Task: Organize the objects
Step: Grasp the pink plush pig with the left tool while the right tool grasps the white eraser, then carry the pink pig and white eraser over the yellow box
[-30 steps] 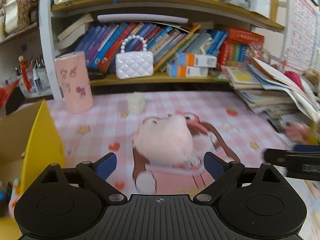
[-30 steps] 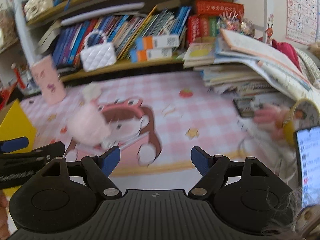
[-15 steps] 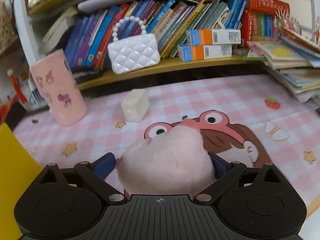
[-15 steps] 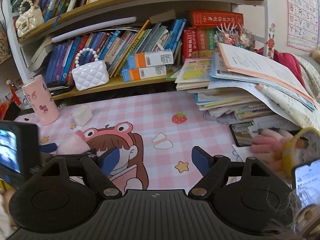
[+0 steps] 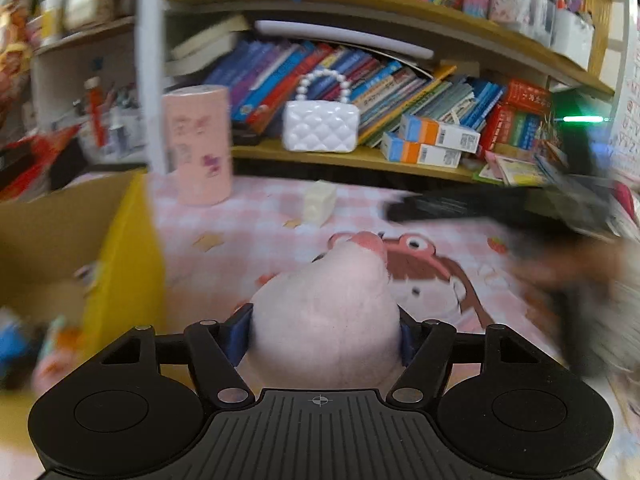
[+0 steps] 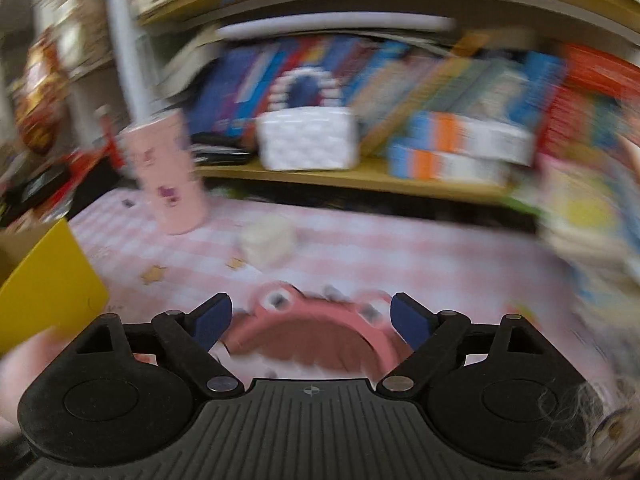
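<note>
Left gripper (image 5: pixel 324 332) has just closed on the pink plush (image 5: pixel 328 312); right gripper (image 6: pixel 308 320) has just spread, empty.
Soft plush could squirm free short of the yellow box (image 5: pixel 124 264) to its left, though blur hides pad contact.

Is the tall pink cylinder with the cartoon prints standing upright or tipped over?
Upright. The tall pink printed cylinder stands on its base on the pink checked desk mat, flat top uppermost, beside the small cream block.
</note>
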